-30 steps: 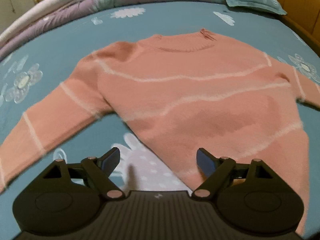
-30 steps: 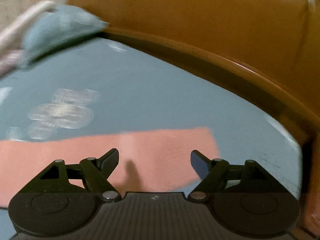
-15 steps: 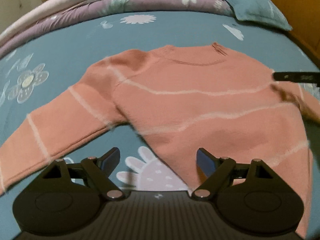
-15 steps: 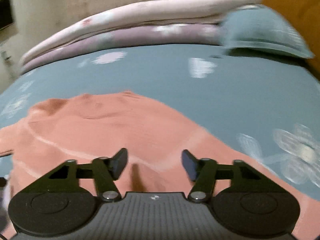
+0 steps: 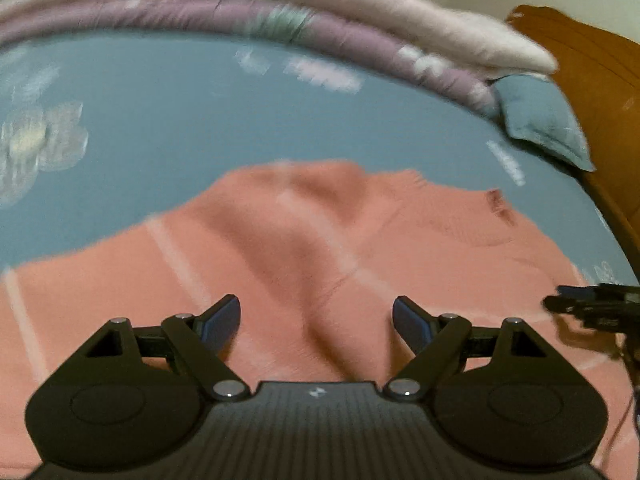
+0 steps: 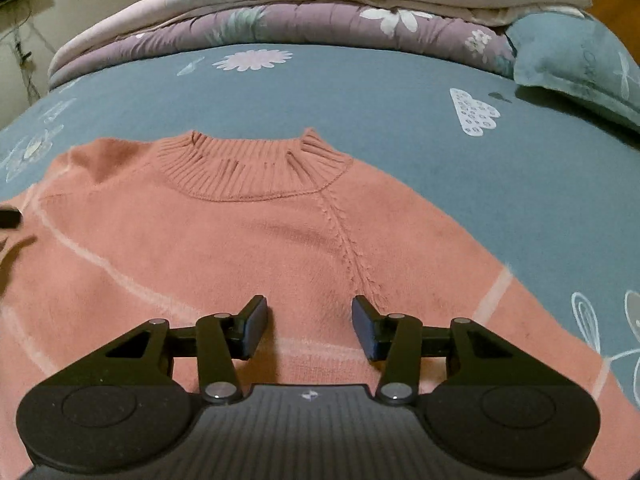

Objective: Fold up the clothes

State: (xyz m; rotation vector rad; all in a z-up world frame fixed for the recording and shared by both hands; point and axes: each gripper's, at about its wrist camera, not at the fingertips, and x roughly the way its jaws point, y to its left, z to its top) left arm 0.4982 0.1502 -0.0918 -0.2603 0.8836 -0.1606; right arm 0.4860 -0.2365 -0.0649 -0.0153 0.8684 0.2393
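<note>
A salmon-pink knit sweater [image 5: 320, 248] with thin pale stripes lies flat on the blue flowered bed sheet [image 5: 180, 120]. My left gripper [image 5: 316, 320] hovers open and wide over its left shoulder and sleeve, with nothing between the fingers. This view is blurred. The right wrist view shows the sweater [image 6: 240, 240] with its ribbed collar [image 6: 256, 168] straight ahead. My right gripper [image 6: 310, 326] stands half open just over the right shoulder seam, its pads clear of the cloth. It also shows at the right edge of the left wrist view, as the right gripper [image 5: 592, 308].
Folded quilts [image 6: 320, 0], pink over purple, are stacked along the far side of the bed. A blue pillow [image 6: 580, 60] lies at the far right. An orange-brown wooden headboard [image 5: 600, 80] borders the bed on the right.
My right gripper swung from the sleeve end by the bed's edge to the shoulder near the collar, and its jaws narrowed. My left gripper moved from the hem up over the left shoulder.
</note>
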